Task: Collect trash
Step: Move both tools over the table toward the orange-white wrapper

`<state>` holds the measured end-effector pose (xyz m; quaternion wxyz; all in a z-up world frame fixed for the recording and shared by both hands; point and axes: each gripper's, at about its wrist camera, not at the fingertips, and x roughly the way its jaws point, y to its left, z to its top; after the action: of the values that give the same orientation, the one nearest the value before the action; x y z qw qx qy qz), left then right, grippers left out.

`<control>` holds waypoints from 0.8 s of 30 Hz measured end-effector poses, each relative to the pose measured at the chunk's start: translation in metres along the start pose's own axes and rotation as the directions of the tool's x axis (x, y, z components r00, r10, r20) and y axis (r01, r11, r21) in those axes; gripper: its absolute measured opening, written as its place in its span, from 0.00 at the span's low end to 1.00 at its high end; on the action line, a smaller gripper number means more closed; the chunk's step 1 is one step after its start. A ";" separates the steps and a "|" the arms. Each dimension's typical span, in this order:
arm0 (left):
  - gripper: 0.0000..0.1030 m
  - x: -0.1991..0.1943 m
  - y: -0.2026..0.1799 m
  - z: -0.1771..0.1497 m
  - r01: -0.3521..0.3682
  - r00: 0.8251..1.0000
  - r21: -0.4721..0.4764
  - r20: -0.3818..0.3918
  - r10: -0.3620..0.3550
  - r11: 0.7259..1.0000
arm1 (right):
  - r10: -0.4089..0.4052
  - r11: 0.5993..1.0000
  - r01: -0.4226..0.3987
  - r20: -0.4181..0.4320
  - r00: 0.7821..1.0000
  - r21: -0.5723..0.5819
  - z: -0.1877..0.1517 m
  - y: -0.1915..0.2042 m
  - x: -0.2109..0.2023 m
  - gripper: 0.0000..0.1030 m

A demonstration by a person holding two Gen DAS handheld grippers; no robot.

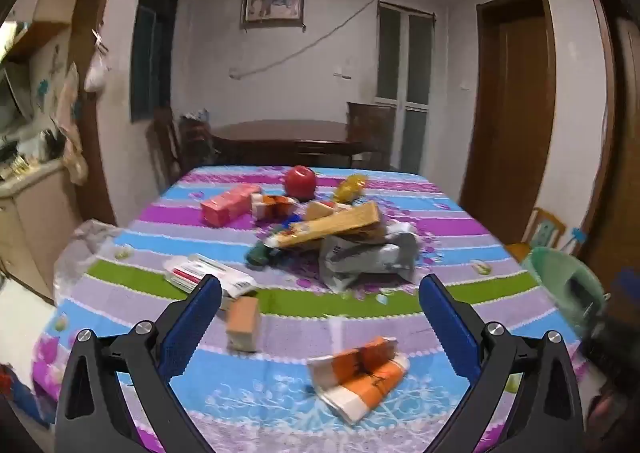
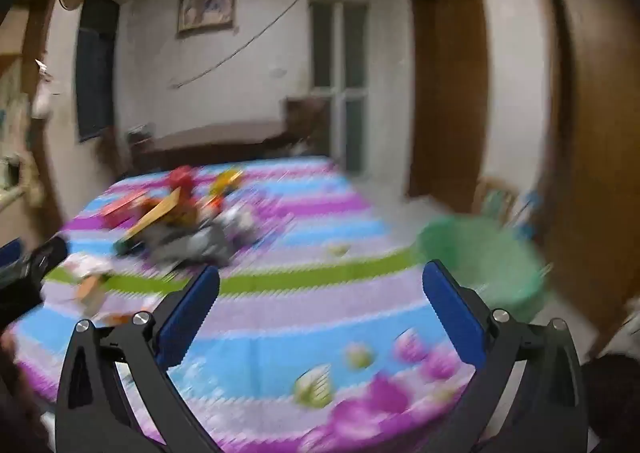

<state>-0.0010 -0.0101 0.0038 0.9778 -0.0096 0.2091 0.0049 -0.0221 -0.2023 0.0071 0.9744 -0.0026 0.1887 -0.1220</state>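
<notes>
white walls w/ framed pic (image 1: pixel 273 5), brown door (image 1: pixel 516 113), dark table (image 1: pixel 280 137).

You're in a home dining room: striped tablecloth (image 1: pixel 280 305), framed picture (image 1: pixel 273 4) on the wall, wooden doors (image 1: pixel 516 109), dark table (image 1: pixel 280 135) behind.

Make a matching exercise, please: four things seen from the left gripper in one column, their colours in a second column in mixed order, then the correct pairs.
Things:
1. apple
2. crumpled bag
3. long flat box
4. basket

Colours:
A. grey
B. green
C. red
D. yellow-tan

Pairs: 1-C, 2-A, 3-D, 4-B
</notes>
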 end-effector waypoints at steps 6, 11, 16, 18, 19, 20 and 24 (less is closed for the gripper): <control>0.96 -0.008 0.018 0.016 -0.061 0.996 -0.086 0.064 0.067 0.994 | -0.090 0.995 0.096 0.152 0.984 -0.033 0.047 -0.003 -0.022 0.95; 0.96 -0.011 0.018 0.017 -0.080 0.993 -0.074 0.085 0.087 0.994 | -0.121 0.991 0.132 0.246 0.962 -0.027 0.070 -0.011 -0.032 0.95; 0.96 -0.015 0.004 0.014 -0.095 0.988 -0.014 0.120 0.096 0.995 | -0.146 0.986 0.163 0.295 0.944 -0.034 0.074 -0.011 -0.034 0.95; 0.96 -0.017 -0.001 0.013 -0.101 0.985 0.005 0.138 0.099 0.995 | -0.144 0.987 0.160 0.299 0.943 -0.030 0.074 -0.014 -0.034 0.95; 0.96 -0.019 -0.003 0.013 -0.102 0.984 0.012 0.145 0.099 0.995 | -0.146 0.987 0.162 0.309 0.940 -0.027 0.074 -0.014 -0.037 0.95; 0.96 -0.020 -0.004 0.013 -0.101 0.984 0.018 0.152 0.097 0.995 | -0.153 0.985 0.171 0.313 0.937 -0.030 0.072 -0.013 -0.035 0.95; 0.96 -0.021 -0.008 0.013 -0.105 0.983 0.032 0.155 0.099 0.994 | -0.157 0.983 0.177 0.317 0.936 -0.038 0.063 -0.005 -0.032 0.95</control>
<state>-0.0153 -0.0184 0.0241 0.9894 0.0209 0.1338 0.0516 -0.0291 -0.2018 0.0773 0.9775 -0.0699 0.0352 -0.1960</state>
